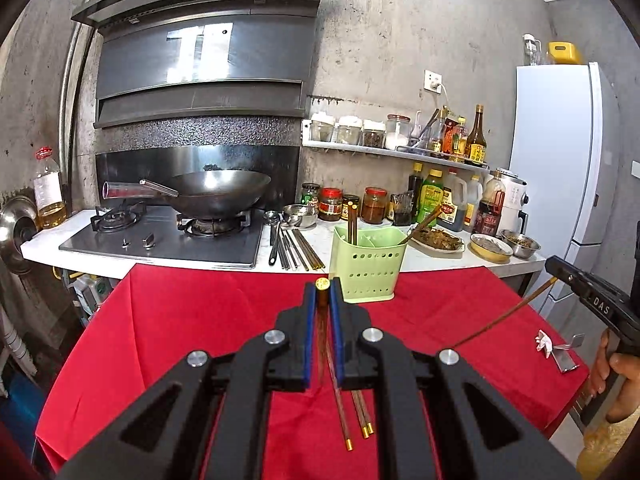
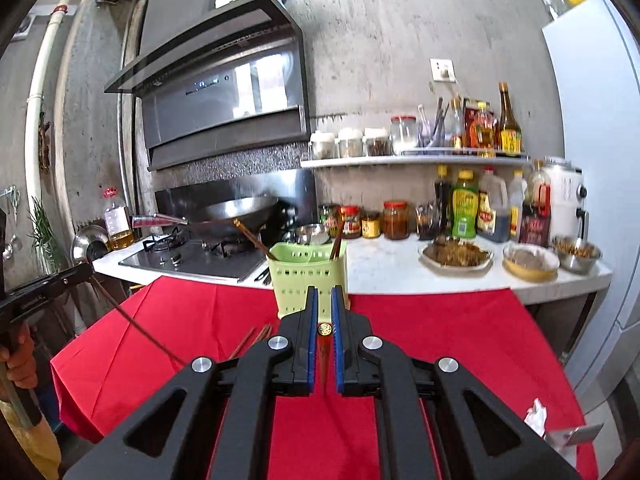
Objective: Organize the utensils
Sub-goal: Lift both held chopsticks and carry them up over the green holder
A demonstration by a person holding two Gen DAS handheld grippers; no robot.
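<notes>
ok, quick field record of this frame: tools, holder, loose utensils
left tool: shut on a brown chopstick, gold cap up between the pads
right tool: shut on a second chopstick, also gold-capped
holder: green perforated caddy at the far edge of the red cloth, chopsticks already standing in it
loose on cloth: three chopsticks below the left tool
counter: more utensils lying beside the stove
done: no, both held chopsticks are outside the holder

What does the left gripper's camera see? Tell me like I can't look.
The black left gripper pinches a brown gold-tipped chopstick over a red tablecloth, just before a pale green plastic utensil holder. Three more chopsticks lie below.
</notes>
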